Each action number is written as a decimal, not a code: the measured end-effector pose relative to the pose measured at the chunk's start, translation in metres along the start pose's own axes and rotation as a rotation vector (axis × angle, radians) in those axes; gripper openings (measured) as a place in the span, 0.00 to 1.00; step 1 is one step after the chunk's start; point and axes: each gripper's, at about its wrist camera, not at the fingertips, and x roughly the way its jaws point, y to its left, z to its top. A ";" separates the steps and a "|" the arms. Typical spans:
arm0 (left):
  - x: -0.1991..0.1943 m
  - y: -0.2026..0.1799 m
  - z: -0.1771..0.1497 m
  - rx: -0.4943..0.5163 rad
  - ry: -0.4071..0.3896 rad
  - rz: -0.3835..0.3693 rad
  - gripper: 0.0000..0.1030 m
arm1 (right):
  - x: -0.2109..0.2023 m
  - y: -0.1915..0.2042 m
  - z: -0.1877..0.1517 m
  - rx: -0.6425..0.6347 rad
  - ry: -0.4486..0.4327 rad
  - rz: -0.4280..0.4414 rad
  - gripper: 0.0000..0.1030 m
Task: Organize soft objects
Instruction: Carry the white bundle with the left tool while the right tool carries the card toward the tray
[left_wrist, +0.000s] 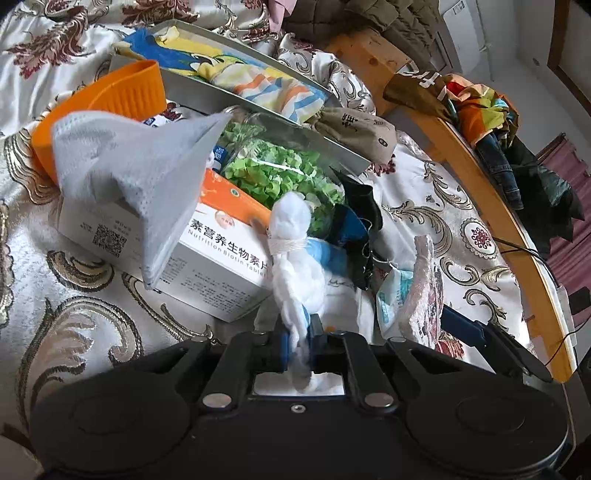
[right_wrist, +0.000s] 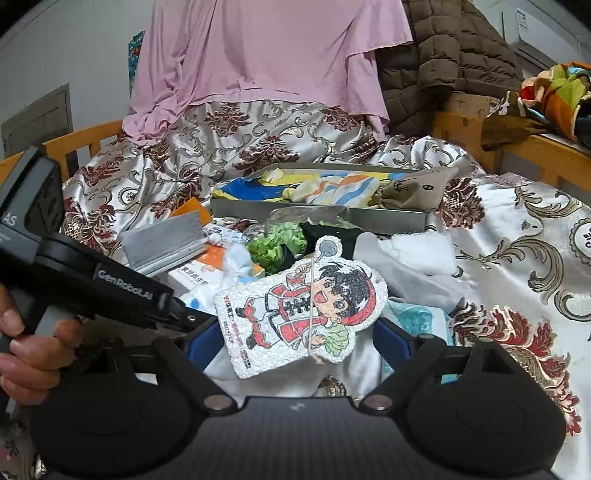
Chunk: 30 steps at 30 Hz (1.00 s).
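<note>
You get soft, even daylight in both views; the glossy floral satin bedspread (left_wrist: 424, 206) shows sheen, shadows are faint, and fisheye bending darkens the corners.

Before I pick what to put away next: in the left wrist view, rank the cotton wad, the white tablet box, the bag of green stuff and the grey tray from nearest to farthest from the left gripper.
1. Cotton wad: pinched in the left gripper.
2. White tablet box: just ahead, left.
3. Bag of green stuff: behind the box, centre.
4. Grey tray: farthest, at the back, holding folded cloth.

Black hand-held gripper (right_wrist: 291, 343), blue fingers (right_wrist: 201, 345), "GenRobot.AI" marking.
</note>
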 end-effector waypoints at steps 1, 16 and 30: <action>-0.002 -0.001 0.000 -0.004 -0.005 0.004 0.09 | -0.001 -0.001 0.000 0.004 -0.003 -0.005 0.87; -0.064 -0.049 0.000 0.096 -0.143 0.069 0.07 | -0.024 -0.010 0.007 0.011 -0.090 -0.005 0.87; -0.104 -0.098 0.020 0.214 -0.210 0.102 0.07 | -0.043 -0.008 0.016 0.015 -0.179 0.039 0.87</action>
